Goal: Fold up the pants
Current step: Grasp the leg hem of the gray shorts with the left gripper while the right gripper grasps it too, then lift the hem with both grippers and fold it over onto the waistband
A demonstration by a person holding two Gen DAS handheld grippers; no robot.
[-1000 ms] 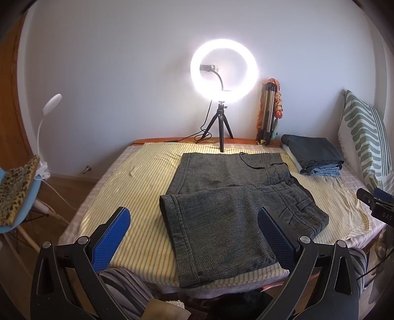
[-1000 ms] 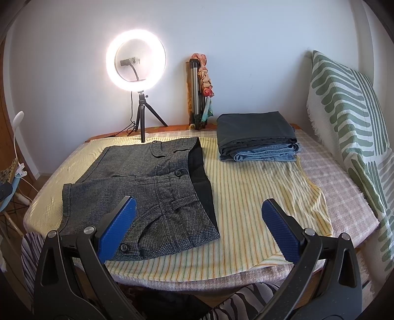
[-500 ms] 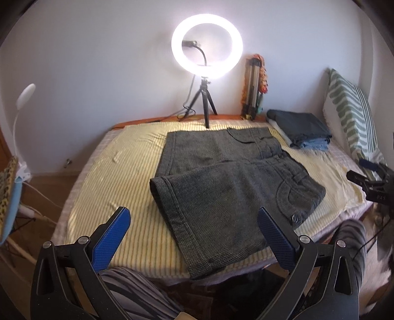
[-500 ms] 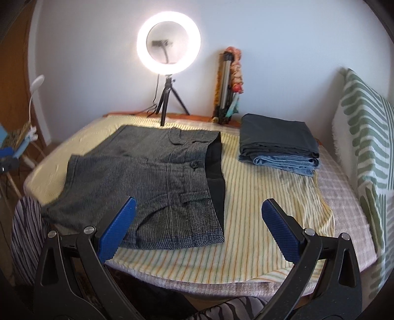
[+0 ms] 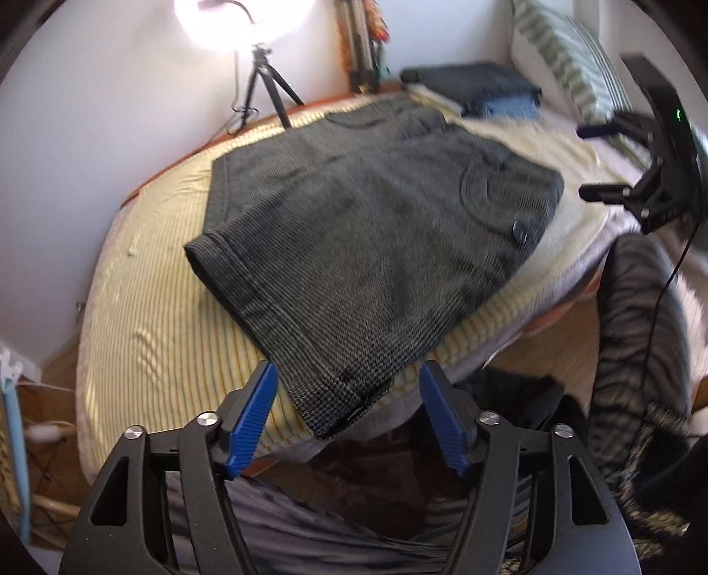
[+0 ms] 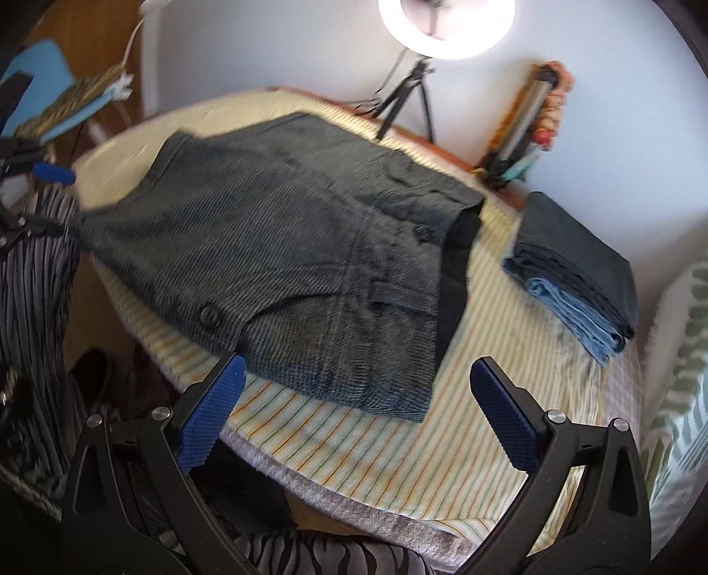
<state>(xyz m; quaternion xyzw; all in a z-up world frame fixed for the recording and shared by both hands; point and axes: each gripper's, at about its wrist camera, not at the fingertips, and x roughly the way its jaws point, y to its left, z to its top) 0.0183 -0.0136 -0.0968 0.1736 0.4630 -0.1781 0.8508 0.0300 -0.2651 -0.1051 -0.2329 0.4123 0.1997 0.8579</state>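
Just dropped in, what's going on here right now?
A person holding two claws is working on the grey shorts spread on the striped yellow sheet. The left claw is open, its blue pads straddling the hem corner that hangs over the near edge. The right claw is open at the waistband corner. Neither grips cloth yet. A stack of folded pants sits at the far right.

- Pants (image 5: 376, 247): one pair, grey, lying flat.
- Folded garments in the stack (image 6: 575, 270): two, one dark over one blue.
- Buttons visible on the pants: two, one near the hip (image 6: 208, 315) and one near the waistband (image 6: 420, 232).
- Ring light (image 6: 447, 26): one.
- Grippers: two, left (image 5: 347, 413) and right (image 6: 354, 411), each with two blue fingers (image 6: 212, 415).
- Striped pillow (image 5: 571, 66): one.
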